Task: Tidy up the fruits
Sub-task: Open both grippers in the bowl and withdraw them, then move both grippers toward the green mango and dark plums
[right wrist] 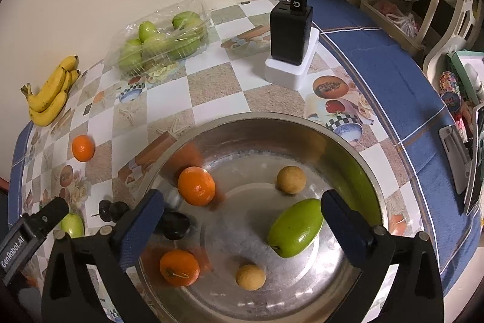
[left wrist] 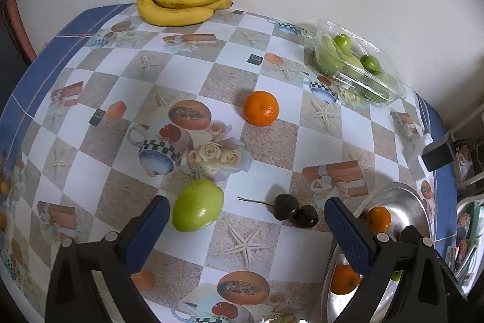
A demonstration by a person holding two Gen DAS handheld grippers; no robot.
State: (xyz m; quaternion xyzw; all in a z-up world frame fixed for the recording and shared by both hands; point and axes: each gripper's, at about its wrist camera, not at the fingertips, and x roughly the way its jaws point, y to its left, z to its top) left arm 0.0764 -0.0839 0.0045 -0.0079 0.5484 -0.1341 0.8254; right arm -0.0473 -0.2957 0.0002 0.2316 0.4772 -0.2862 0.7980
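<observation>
A tabletop under a checkered printed cloth stands against a pale wall. At its far edge lie a bunch of bananas and a clear plastic box of green fruit. A lone orange sits mid-table. The left hand-held gripper hangs with jaws spread wide and empty; a green fruit and two dark cherries lie on the cloth between its fingers. The right hand-held gripper, likewise wide apart and holding nothing, hovers over a metal bowl containing two oranges, two small tan fruits, an oblong green fruit and a dark fruit.
</observation>
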